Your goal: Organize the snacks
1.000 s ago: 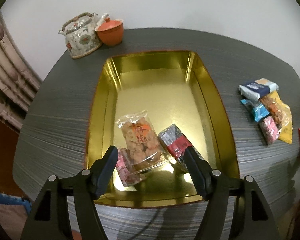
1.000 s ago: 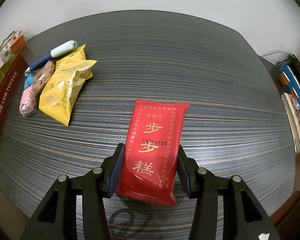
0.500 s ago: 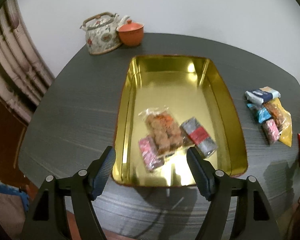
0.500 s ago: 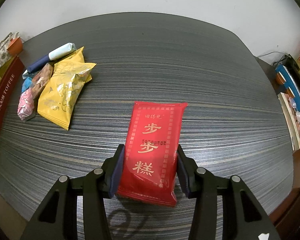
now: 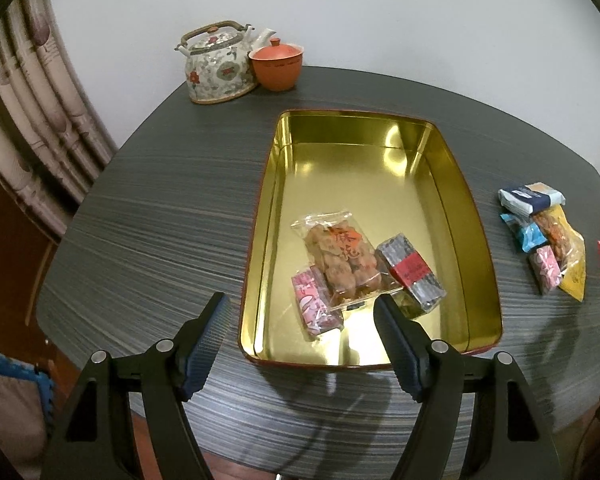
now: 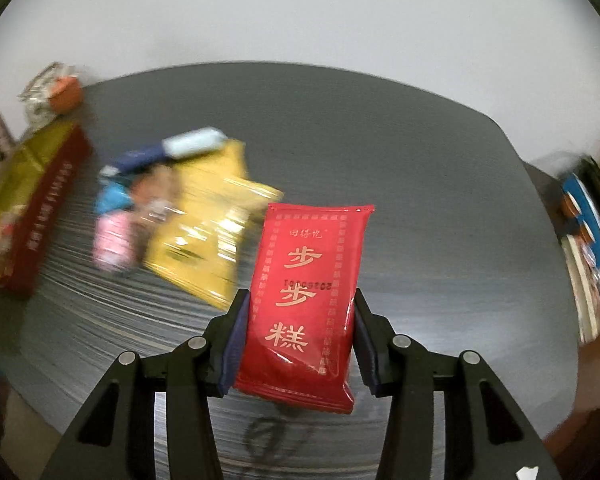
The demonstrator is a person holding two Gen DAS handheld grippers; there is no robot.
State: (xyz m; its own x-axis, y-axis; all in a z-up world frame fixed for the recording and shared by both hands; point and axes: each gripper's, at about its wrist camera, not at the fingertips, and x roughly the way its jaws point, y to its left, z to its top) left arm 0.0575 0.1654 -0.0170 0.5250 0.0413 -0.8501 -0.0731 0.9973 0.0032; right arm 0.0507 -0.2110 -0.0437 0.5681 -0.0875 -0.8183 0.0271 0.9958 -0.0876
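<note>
Your right gripper (image 6: 298, 334) is clamped on the red packet (image 6: 308, 300), whose long axis runs along the fingers toward 12 o'clock. From it, the gold tin (image 6: 28, 204) lies at about 10 o'clock, beyond the loose snack pile (image 6: 172, 216), so you carry leftward. Your left gripper (image 5: 300, 338) is empty, jaws just widened, at the tin's near left corner, three snacks already inside.

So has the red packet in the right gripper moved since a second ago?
Yes. The red packet, clamped in the right gripper, has lifted off the table and swung toward the yellow packet, whose corner it now overlaps.
</note>
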